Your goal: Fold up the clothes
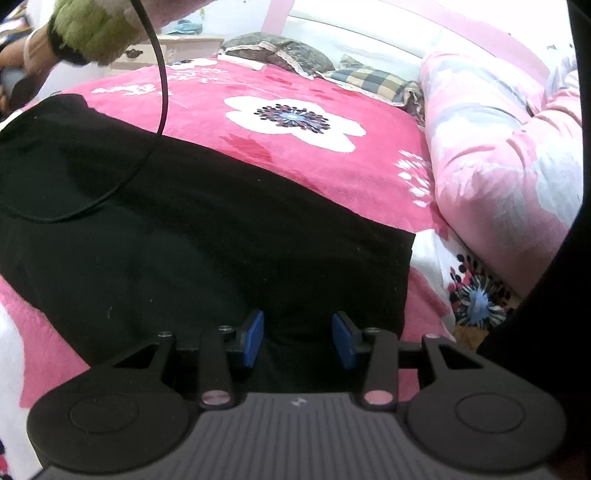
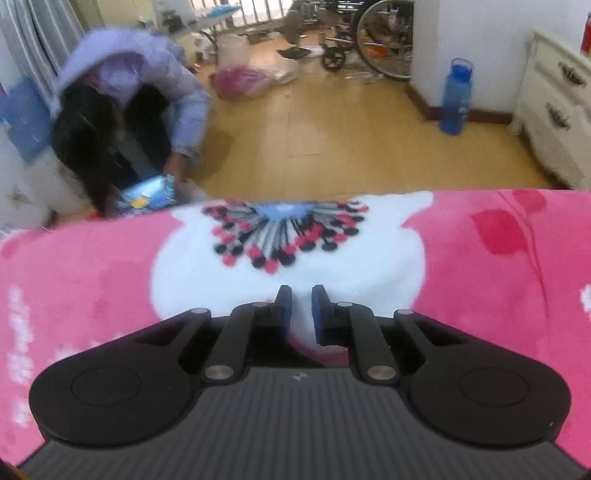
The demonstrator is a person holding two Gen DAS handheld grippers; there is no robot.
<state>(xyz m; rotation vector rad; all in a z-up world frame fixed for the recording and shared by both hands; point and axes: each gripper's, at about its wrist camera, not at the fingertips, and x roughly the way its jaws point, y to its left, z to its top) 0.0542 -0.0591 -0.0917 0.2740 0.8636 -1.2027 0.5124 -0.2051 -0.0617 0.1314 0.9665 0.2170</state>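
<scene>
A black garment (image 1: 192, 229) lies spread flat on the pink floral blanket (image 1: 295, 92) in the left wrist view. My left gripper (image 1: 298, 338) hovers over the garment's near edge, open, with bare black cloth between its blue pads (image 1: 255, 339). In the right wrist view my right gripper (image 2: 301, 308) sits over the pink floral blanket (image 2: 480, 280) near the bed's edge. Its blue pads (image 2: 318, 314) stand a narrow gap apart with nothing between them. The garment does not show in the right wrist view.
A black cable (image 1: 162, 92) hangs across the garment from a green fuzzy sleeve (image 1: 92, 29). A pink quilt (image 1: 498, 158) is bunched at the right, pillows (image 1: 280, 51) at the headboard. Beyond the bed a person (image 2: 125, 122) crouches on the wooden floor, near a blue bottle (image 2: 456, 98), dresser (image 2: 557, 107) and wheelchair (image 2: 376, 33).
</scene>
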